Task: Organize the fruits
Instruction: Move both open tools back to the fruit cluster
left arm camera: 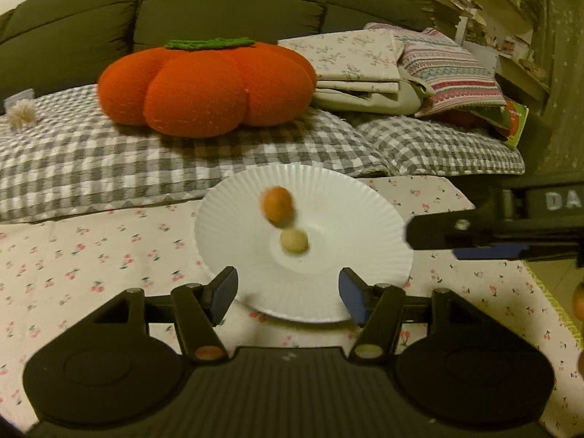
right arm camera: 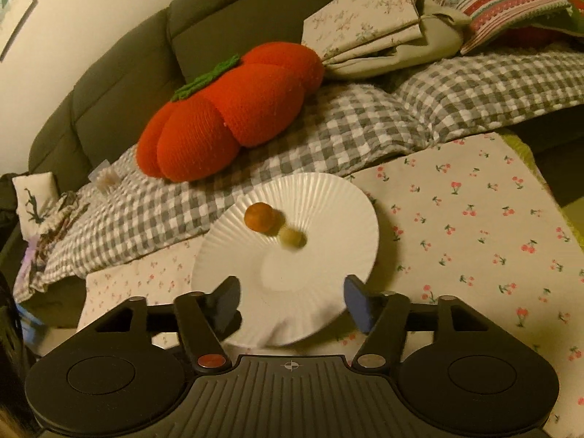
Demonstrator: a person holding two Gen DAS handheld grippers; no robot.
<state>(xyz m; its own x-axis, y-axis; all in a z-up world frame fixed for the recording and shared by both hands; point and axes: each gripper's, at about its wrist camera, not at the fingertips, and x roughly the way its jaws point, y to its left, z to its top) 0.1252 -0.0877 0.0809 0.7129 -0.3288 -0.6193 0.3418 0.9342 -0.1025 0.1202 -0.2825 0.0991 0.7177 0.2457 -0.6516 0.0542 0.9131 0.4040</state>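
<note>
Behind everything I see a dark olive sofa (left arm camera: 226, 3), its seat covered by a grey-and-white checked blanket (left arm camera: 109, 160). On that blanket sits a big orange pumpkin-shaped cushion (left arm camera: 204, 87) with a green knitted top, and to its right a stack of folded floral and striped linens (left arm camera: 394, 69). In front of the sofa lies a cream cloth printed with small cherries (left arm camera: 91, 255), which covers the surface I am working over.

On the cherry cloth rests a white ribbed plate (left arm camera: 346, 204), its far rim close to the edge of the checked blanket. Two small round fruits lie on the plate, touching or very nearly so: an orange fruit (left arm camera: 278, 205) on the far side and a smaller pale yellow fruit (left arm camera: 294, 241) just in front of it, near the plate's flat centre. Both look slightly blurred in the left wrist view.

My left gripper (left arm camera: 288, 294) hangs over the near rim of the plate with its jaws spread about halfway; nothing is between the blue pads, and they touch neither fruit. My right gripper (right arm camera: 292, 301) sits likewise above the near edge of the plate, jaws parted to a similar width and empty. From the left wrist camera I also catch one black finger of the right gripper reaching in from the right edge beside the plate.
</note>
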